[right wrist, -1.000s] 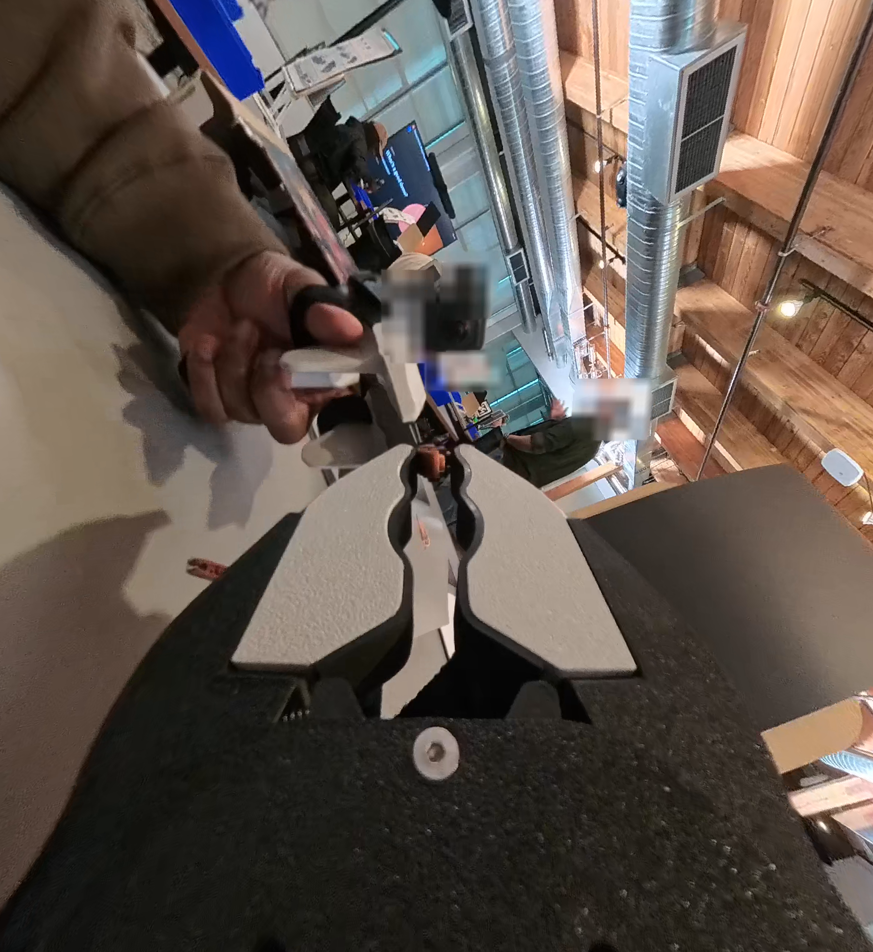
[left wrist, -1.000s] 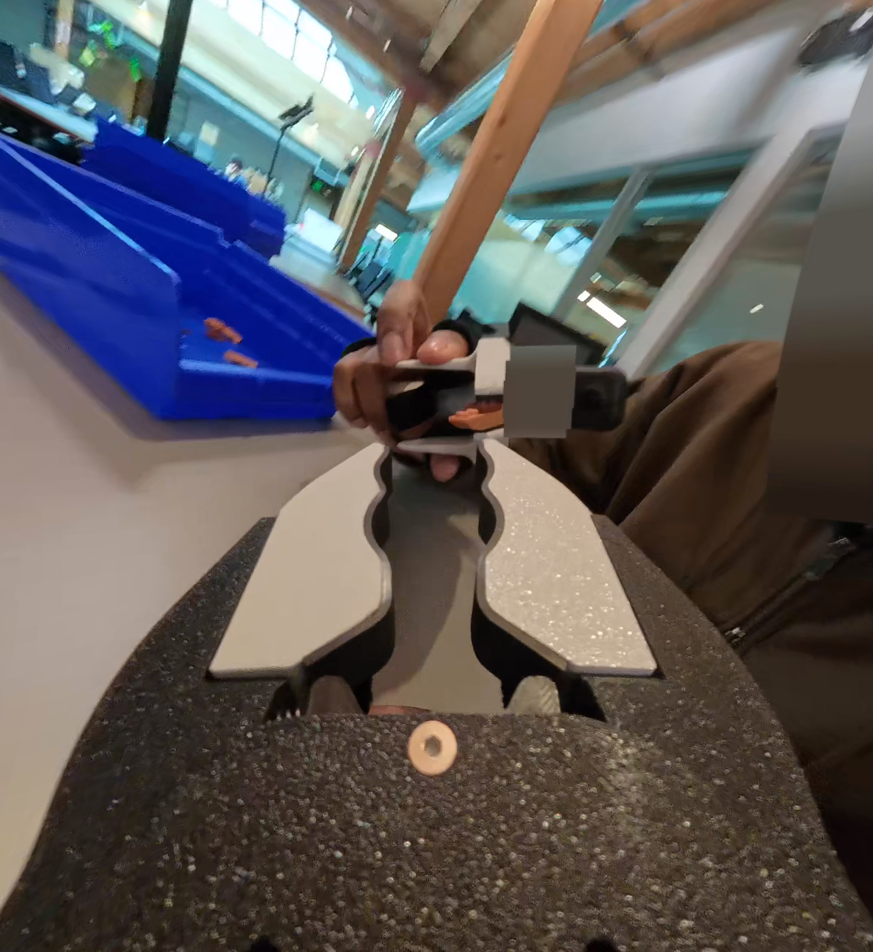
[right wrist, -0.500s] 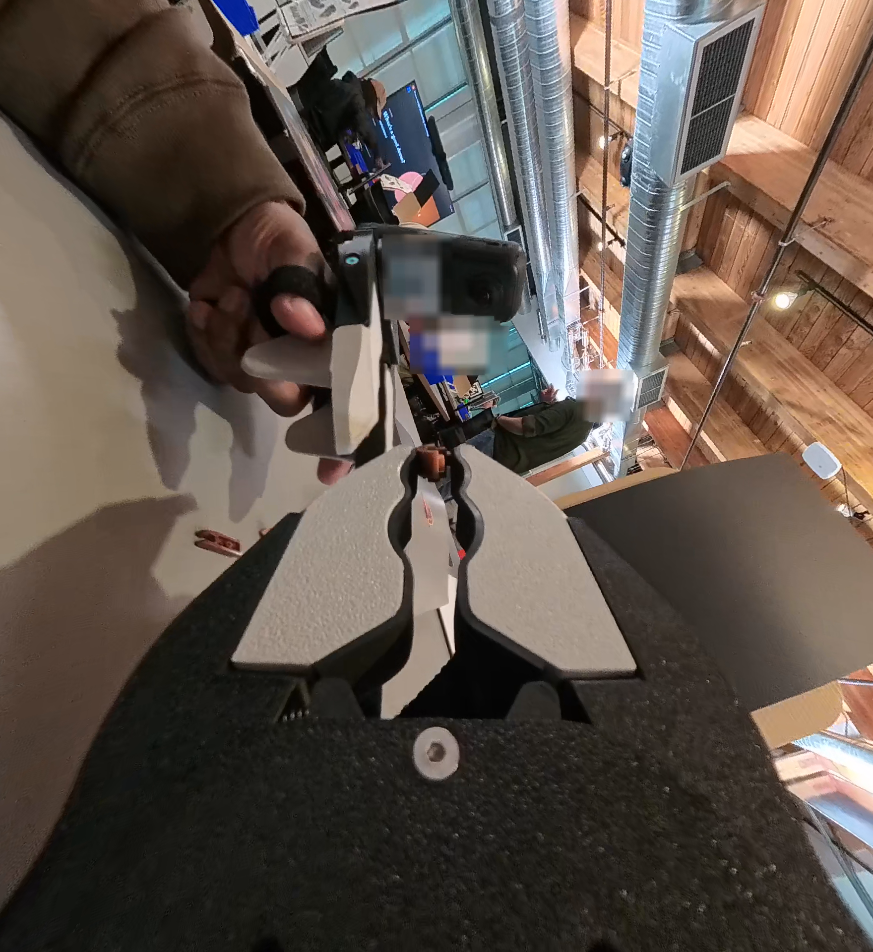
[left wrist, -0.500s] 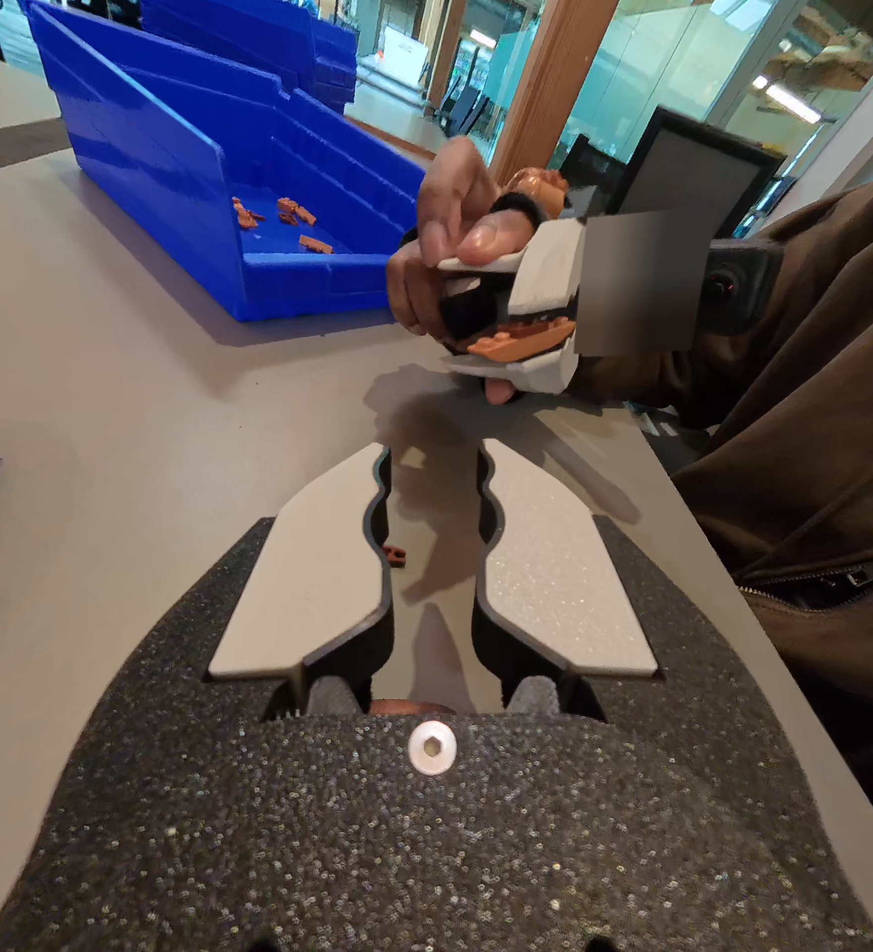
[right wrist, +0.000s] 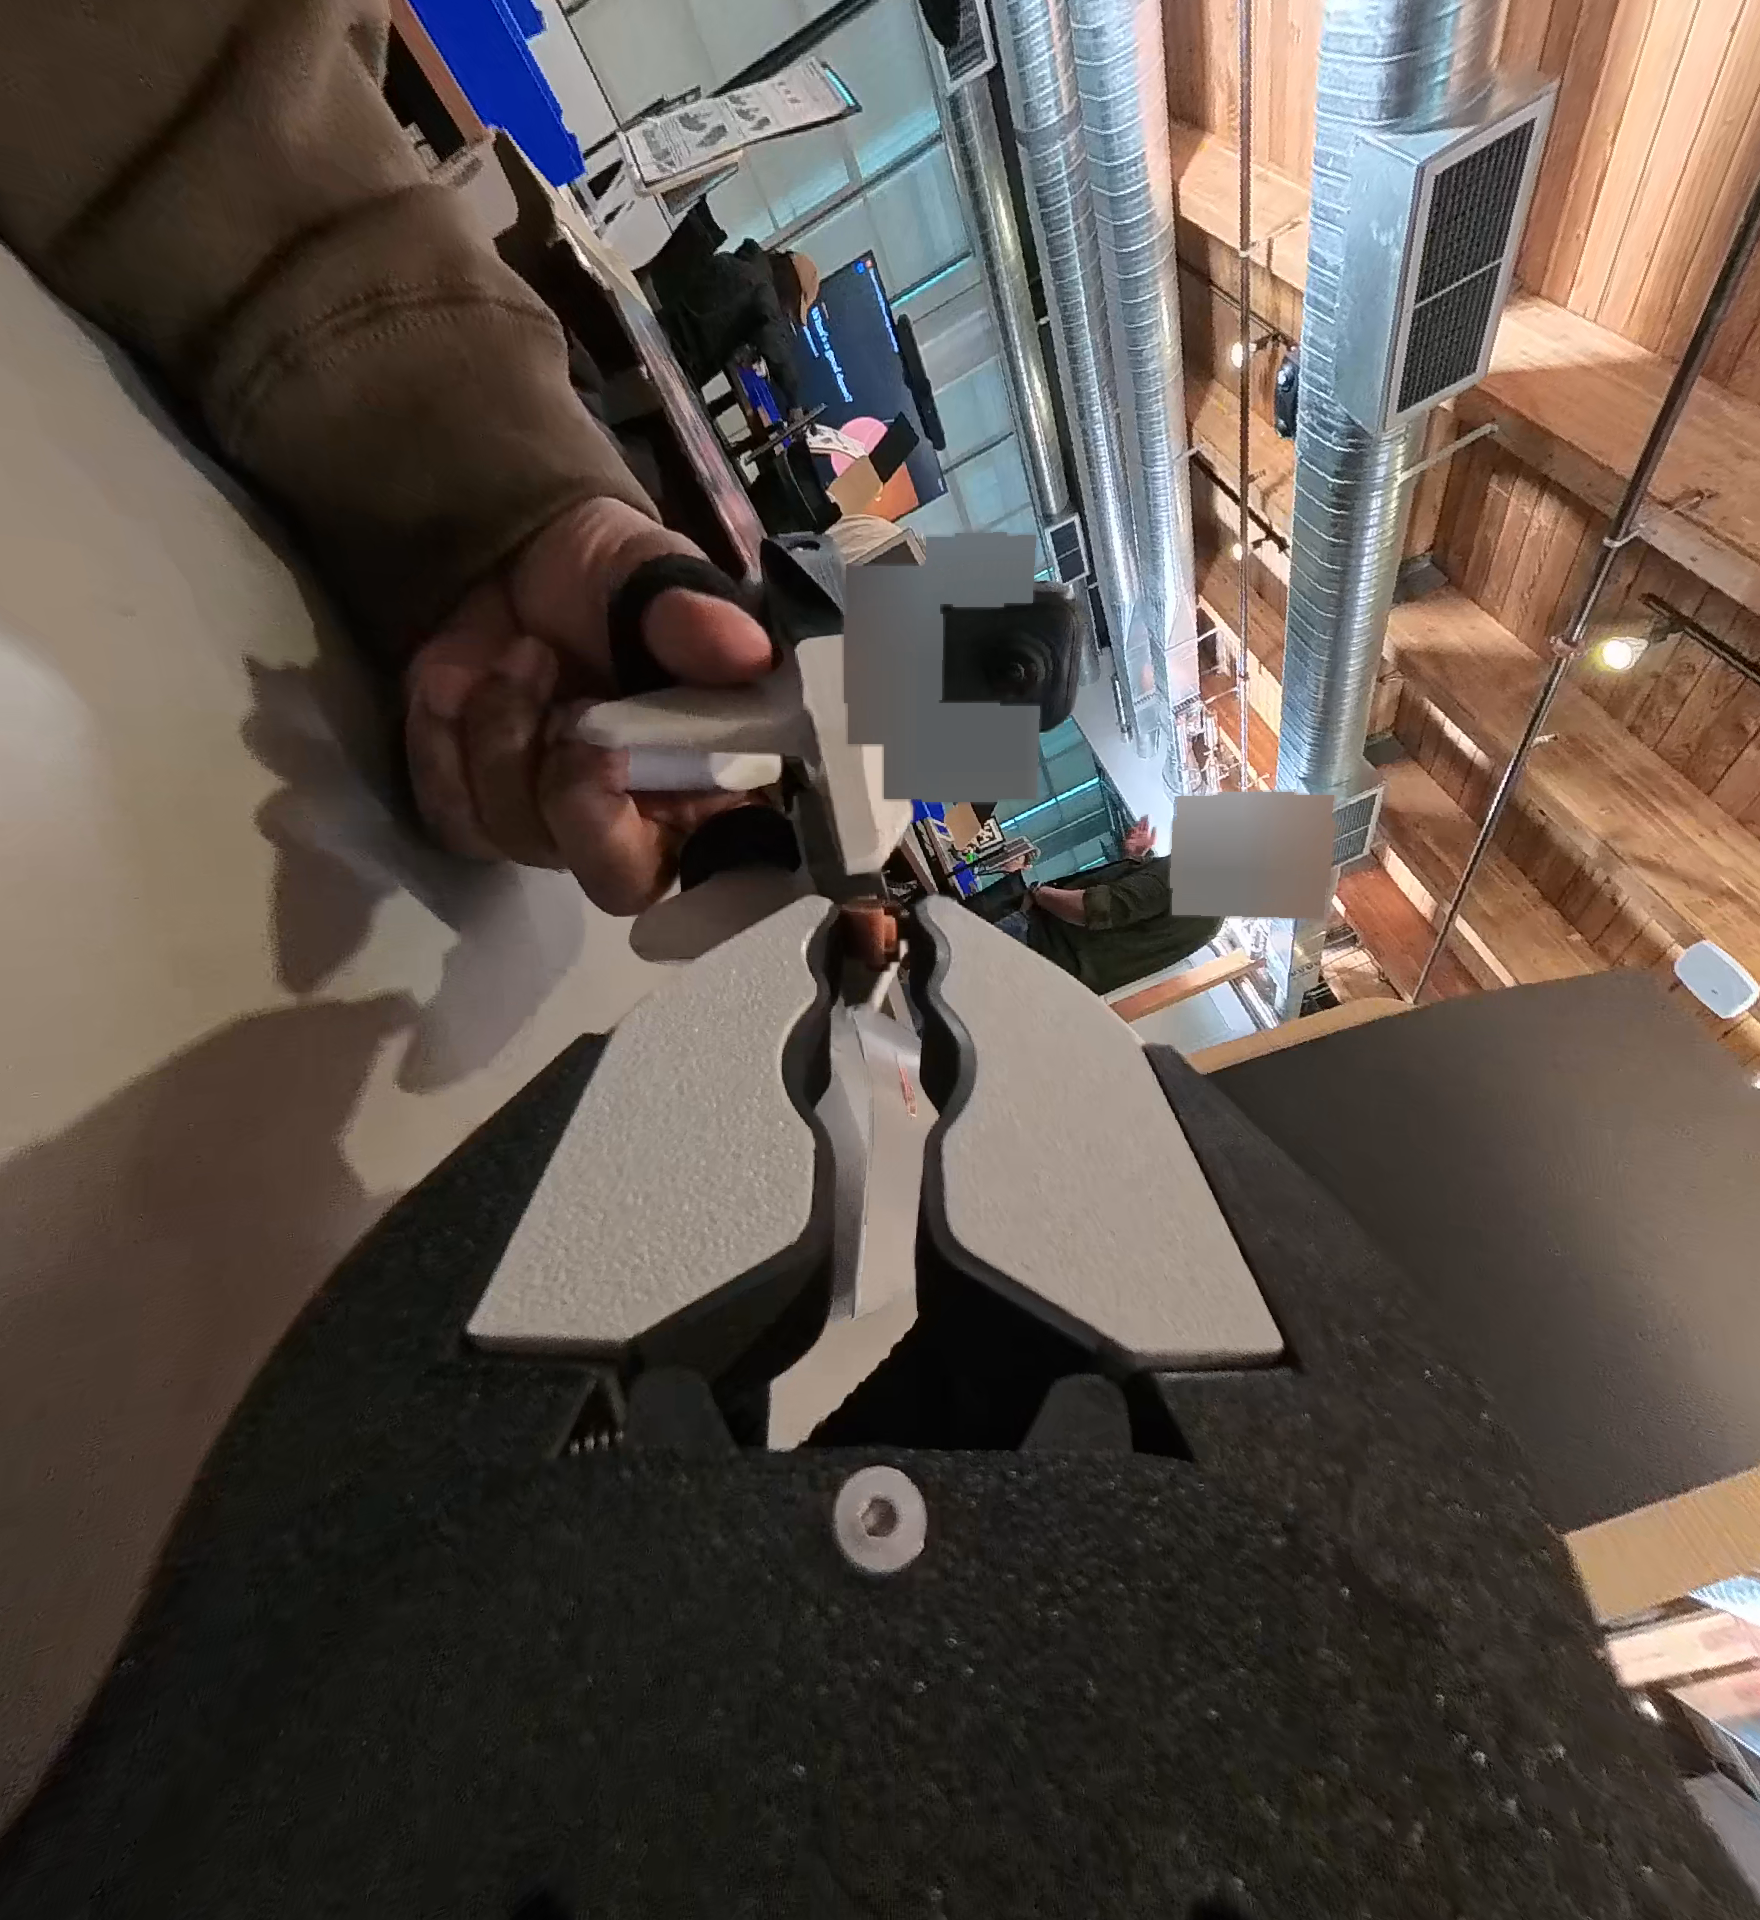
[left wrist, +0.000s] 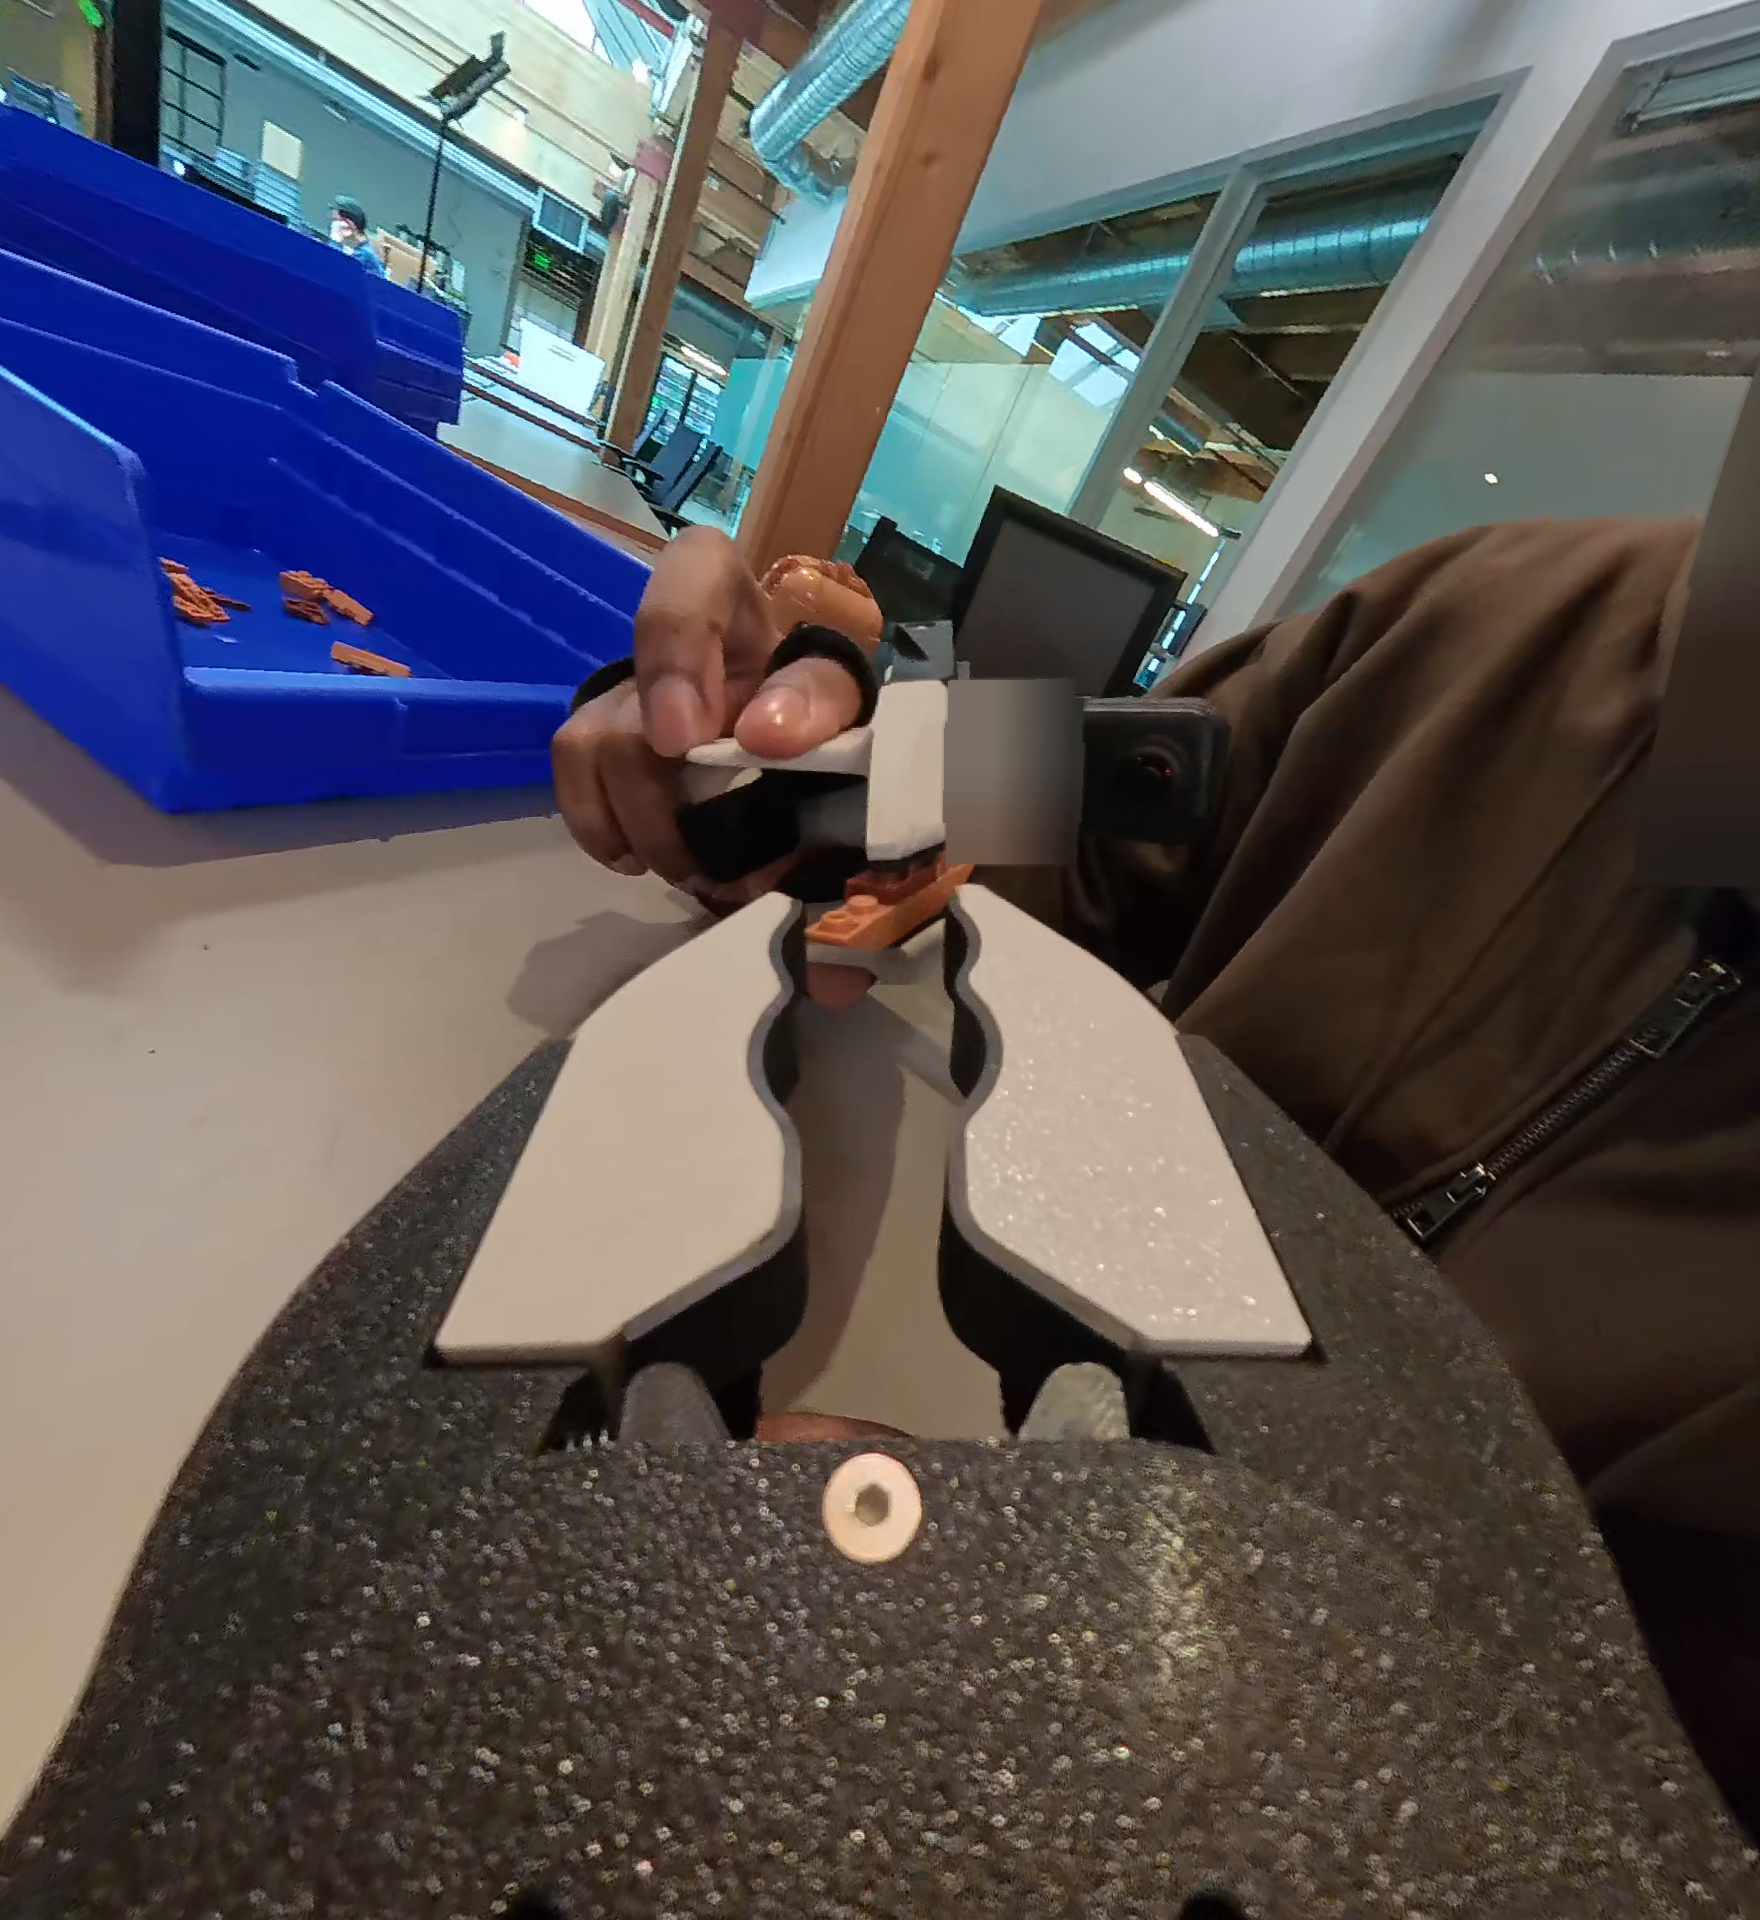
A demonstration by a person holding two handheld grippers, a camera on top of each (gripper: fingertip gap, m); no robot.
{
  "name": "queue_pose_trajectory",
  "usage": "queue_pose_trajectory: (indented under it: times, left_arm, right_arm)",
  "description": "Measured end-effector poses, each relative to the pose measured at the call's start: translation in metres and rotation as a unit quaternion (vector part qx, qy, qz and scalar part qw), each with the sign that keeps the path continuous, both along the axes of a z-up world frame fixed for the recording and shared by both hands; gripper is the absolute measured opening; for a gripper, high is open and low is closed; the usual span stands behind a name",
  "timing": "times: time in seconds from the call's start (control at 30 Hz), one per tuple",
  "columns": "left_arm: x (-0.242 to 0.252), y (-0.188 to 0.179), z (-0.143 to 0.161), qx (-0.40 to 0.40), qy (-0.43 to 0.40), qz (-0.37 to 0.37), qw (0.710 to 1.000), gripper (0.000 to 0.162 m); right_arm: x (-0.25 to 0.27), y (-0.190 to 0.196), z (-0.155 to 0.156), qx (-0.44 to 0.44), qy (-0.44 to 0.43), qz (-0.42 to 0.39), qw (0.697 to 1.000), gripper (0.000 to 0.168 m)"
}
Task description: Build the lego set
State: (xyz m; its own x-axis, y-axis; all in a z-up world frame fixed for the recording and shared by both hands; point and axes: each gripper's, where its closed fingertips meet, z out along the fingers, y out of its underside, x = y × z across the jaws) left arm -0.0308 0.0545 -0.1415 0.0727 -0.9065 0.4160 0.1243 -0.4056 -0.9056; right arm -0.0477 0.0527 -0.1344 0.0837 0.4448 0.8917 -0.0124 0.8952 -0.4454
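Pinching so small a thing between two tools held in mid-air looks chancy to me. The orange lego piece [left wrist: 871, 923] is clamped only at the very tips of the right gripper [right wrist: 876, 923]. If the left gripper [left wrist: 876, 910] closes off-centre or shoves sideways, I'd guess the piece could twist in that hold, or pop loose and drop to the tabletop [left wrist: 180, 1039]. The right tool is also turned on its side, so the two sets of fingers meet crosswise, which leaves little room for error.

The right fingers are drawn in tight on the piece, one above and one below it as seen from the left wrist view. The left fingers stand partly apart, empty, with a moderate gap. Their tips sit either side of the piece, very near it, though I cannot tell whether they touch it. The piece itself looks like a couple of small plates already stacked, studs showing.

Behind it, a hand [left wrist: 647, 748] grips the right tool's handle, and a brown jacket sleeve [left wrist: 1427, 883] runs back from there. Well off to the side on the tabletop sits a blue bin [left wrist: 263, 717], with more loose orange pieces [left wrist: 320, 605] scattered in its tray.
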Motion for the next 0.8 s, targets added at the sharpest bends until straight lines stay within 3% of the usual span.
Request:
queue_pose_trajectory:
  times: [0.13,0.33,0.57,0.8]
  left_arm:
    - [-0.001,-0.006,0.003,0.006,-0.010,-0.020,1.000,0.012]
    - [-0.005,-0.015,0.006,0.035,-0.010,-0.041,0.999,0.011]
    - [-0.079,0.013,0.002,0.059,0.035,0.068,0.995,0.011]
    - [-0.129,0.011,0.020,0.096,0.029,0.134,0.986,0.011]
  right_arm:
    - [-0.001,-0.002,0.000,-0.003,0.001,0.001,1.000,0.012]
    - [-0.003,0.004,-0.005,-0.004,-0.013,-0.013,1.000,0.021]
    - [-0.010,0.029,-0.039,-0.077,-0.109,-0.055,0.990,0.025]
    - [-0.011,0.036,-0.067,-0.108,-0.182,-0.072,0.975,0.023]
